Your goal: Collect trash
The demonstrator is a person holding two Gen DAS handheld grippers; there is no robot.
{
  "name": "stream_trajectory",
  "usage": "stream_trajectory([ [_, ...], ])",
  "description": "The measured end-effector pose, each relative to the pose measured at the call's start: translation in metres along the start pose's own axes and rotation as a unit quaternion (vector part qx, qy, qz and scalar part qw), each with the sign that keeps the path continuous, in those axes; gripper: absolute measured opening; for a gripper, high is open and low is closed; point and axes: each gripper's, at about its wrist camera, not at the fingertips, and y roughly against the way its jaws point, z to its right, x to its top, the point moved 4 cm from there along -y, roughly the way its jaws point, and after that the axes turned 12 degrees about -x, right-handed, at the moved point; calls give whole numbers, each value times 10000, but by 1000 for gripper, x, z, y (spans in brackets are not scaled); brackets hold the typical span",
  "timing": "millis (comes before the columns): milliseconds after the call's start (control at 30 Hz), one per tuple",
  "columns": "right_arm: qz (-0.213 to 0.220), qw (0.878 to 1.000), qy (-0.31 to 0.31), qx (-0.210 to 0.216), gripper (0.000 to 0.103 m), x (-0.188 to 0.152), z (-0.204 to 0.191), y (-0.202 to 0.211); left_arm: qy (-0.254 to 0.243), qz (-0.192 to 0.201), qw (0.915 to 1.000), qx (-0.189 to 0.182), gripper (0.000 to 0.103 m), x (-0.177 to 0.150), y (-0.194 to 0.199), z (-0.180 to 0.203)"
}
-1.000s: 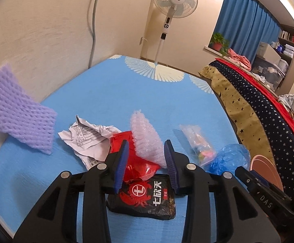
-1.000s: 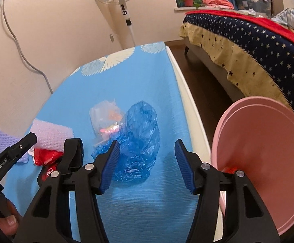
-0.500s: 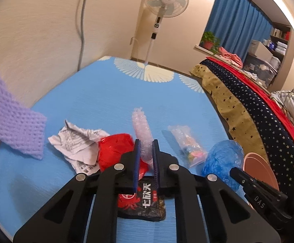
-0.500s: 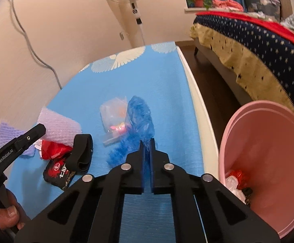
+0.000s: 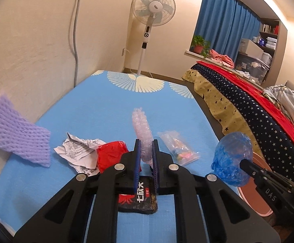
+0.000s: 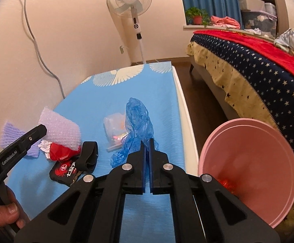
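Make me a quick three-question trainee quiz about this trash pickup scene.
1. True or false: the left claw grips the bubble wrap.
2. The right claw holds: A) black packet B) blue bag C) paper
3. What colour is the bin?

Key: 1 true; 2 B; 3 pink.
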Motion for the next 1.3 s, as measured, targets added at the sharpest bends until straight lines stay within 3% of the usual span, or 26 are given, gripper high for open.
stream_trajectory([
  [500, 323, 9991, -31, -264, 2, 7, 19, 41, -215, -30, 9996, -151, 11, -10, 18, 19],
  [1300, 588, 9954, -305, -694, 2, 21, 59, 67, -388, -68, 9983, -419, 11, -11, 18, 45],
])
